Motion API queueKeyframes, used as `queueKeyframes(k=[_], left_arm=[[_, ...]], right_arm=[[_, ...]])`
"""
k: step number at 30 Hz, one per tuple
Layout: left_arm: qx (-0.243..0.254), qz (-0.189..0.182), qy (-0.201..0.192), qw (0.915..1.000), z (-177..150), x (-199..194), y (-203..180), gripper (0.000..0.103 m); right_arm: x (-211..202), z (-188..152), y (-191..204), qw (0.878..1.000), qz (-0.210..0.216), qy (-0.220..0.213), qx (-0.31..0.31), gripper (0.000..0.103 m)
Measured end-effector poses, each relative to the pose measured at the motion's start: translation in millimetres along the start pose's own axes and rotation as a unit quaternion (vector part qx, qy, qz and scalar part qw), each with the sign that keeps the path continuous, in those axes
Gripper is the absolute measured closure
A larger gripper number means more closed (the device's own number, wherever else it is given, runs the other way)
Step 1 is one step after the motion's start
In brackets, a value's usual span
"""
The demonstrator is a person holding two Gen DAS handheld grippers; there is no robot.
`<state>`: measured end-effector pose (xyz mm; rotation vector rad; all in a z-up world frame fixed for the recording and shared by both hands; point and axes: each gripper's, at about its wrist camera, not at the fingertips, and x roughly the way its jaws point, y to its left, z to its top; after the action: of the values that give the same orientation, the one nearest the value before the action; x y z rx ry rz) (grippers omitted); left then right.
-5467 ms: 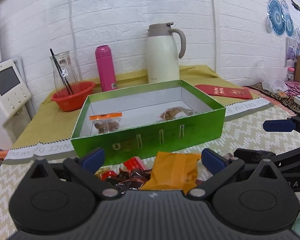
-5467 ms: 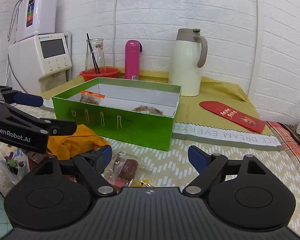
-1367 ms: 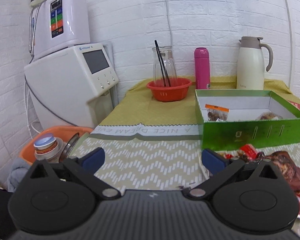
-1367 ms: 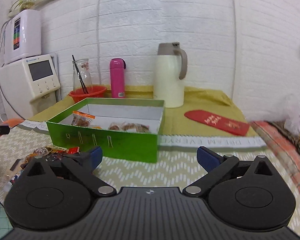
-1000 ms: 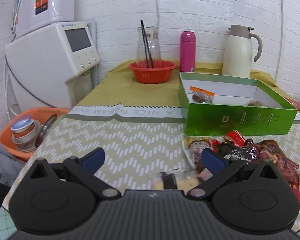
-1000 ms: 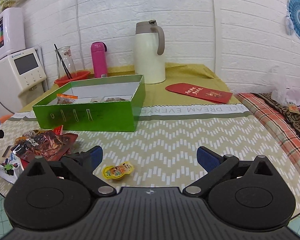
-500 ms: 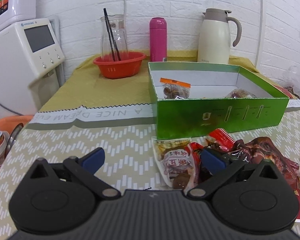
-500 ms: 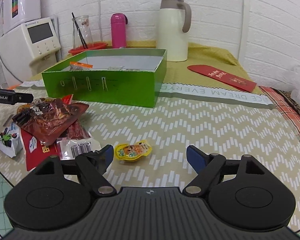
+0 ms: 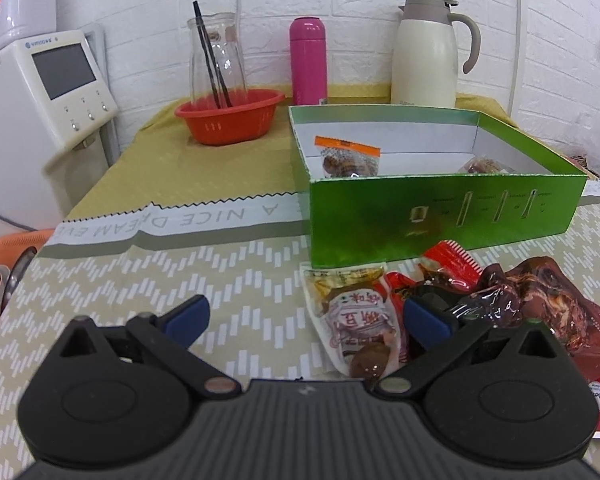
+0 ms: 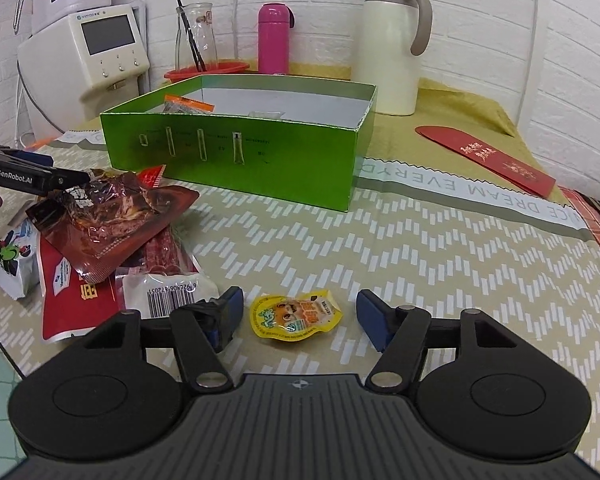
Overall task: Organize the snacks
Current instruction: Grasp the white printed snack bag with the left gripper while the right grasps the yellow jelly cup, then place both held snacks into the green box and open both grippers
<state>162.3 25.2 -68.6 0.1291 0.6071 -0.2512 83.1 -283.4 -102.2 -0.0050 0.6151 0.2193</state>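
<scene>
In the right wrist view a small yellow snack packet (image 10: pixel 296 314) lies flat on the tablecloth between the blue pads of my right gripper (image 10: pixel 301 317). Its jaws are closing, with a gap left on both sides of the packet. My left gripper (image 9: pixel 306 318) is open low over the pile of snacks. A clear packet with red characters (image 9: pixel 356 318) lies between its fingers, close to the right pad (image 9: pixel 426 318). A dark brown packet (image 9: pixel 540 300) lies further right. Behind stands the green box (image 9: pixel 440 216), holding an orange-topped packet (image 9: pixel 346 156) and another (image 9: pixel 484 166).
Along the wall stand a cream jug (image 10: pixel 392 48), a pink bottle (image 10: pixel 274 38), a red bowl (image 9: pixel 230 118) with a glass carafe, and a white dispenser (image 10: pixel 100 52). A red envelope (image 10: pixel 488 158) lies at the right. The table's edge (image 10: pixel 0 340) runs near the pile.
Both grippers came lower. The right one closed in on the yellow packet and its jaws narrowed. The left view swung right, bringing the snack pile between its fingers.
</scene>
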Motion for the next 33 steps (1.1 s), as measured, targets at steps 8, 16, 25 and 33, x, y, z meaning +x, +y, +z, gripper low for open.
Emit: queueKeyframes(k=[8,16,25,33], left_arm=[[0.037,-0.019,0.008,0.9991,0.2,7.4,-12.5,0.037],[0.039,-0.01,-0.002,0.9992,-2.3,4.4,-15.1,0.053],[0.009,-0.006,-0.019,0.9998,1.4,-15.6,-10.3,0.056],[-0.016,0.002,-0.063,0.9979,8.1,-62.7,-9.3,0.056]], right_arm=[[-4.1,-1.9,8.7,0.999,-0.009,-0.011,-0.029,0.031],[-11.1,-3.4,10.5,0.999,-0.017,-0.026,-0.027,0.039],[-30.5,0.2,17.0,0.997,-0.029,-0.056,-0.035,0.04],[-44.9,7.5,27.8,0.996,-0.029,-0.072,-0.041,0.04]])
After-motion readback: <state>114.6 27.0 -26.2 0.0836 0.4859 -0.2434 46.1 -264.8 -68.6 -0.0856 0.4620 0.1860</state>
